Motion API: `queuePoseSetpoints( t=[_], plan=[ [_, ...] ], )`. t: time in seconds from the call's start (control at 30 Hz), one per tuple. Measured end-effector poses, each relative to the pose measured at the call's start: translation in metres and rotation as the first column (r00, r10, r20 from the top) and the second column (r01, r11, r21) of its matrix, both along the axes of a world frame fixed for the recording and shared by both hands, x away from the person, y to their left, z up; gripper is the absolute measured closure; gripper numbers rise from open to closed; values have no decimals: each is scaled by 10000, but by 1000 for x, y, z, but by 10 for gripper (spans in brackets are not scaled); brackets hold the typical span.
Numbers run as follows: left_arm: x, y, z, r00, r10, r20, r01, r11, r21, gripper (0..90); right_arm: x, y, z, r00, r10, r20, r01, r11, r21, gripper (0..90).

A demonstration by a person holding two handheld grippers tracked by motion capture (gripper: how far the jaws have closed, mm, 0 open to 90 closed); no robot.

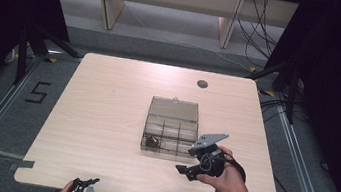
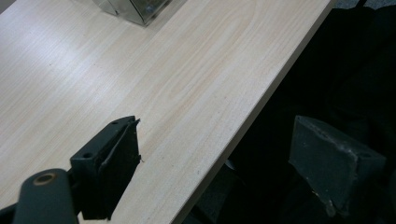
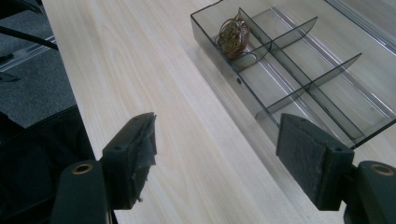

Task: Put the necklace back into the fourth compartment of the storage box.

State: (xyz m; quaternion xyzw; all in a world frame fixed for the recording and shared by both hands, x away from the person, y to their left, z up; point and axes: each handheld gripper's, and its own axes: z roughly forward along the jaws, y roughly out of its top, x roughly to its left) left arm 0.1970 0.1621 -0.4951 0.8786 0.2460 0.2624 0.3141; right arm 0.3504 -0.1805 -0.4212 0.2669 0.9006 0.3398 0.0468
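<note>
A clear smoky plastic compartment box point(image 1: 181, 131) lies at the table's middle with its lid point(image 1: 174, 109) folded back. A brown wiry tangle point(image 1: 153, 141) rests in its front left compartment; the other compartments look bare. My right gripper point(image 1: 187, 172), held in a hand, hovers just in front of the box's right end. In the right gripper view that gripper point(image 3: 219, 154) is open over bare wood, the box point(image 3: 327, 93) lies ahead to the right, and the tangle point(image 3: 232, 35) sits in its far corner compartment. My left gripper point(image 1: 85, 184) rests at the table's near edge; in its own view it point(image 2: 219, 158) is open, holding nothing.
The light wooden table point(image 1: 105, 117) has a round cable hole point(image 1: 202, 84) at the back right. In the left gripper view the table's near edge point(image 2: 243, 126) runs diagonally, with dark space beyond it, and a corner of the box point(image 2: 135, 9) shows at the top.
</note>
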Motion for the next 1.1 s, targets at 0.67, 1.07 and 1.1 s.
queuePoseSetpoints(
  t=[0.67,1.07,1.1],
  plan=[
    [0,0,0,10000,62,70,-61,10000,-55,154,-10,-8,-9,10000,-58,54,56,9988,478,209],
    [0,0,0,10000,41,25,-41,10000,-51,154,-17,-19,-13,9998,-204,52,199,9965,811,187],
    [0,0,0,10000,30,47,-30,10000,-7,154,-18,-20,-13,9995,-262,189,244,9955,911,186]
  ],
)
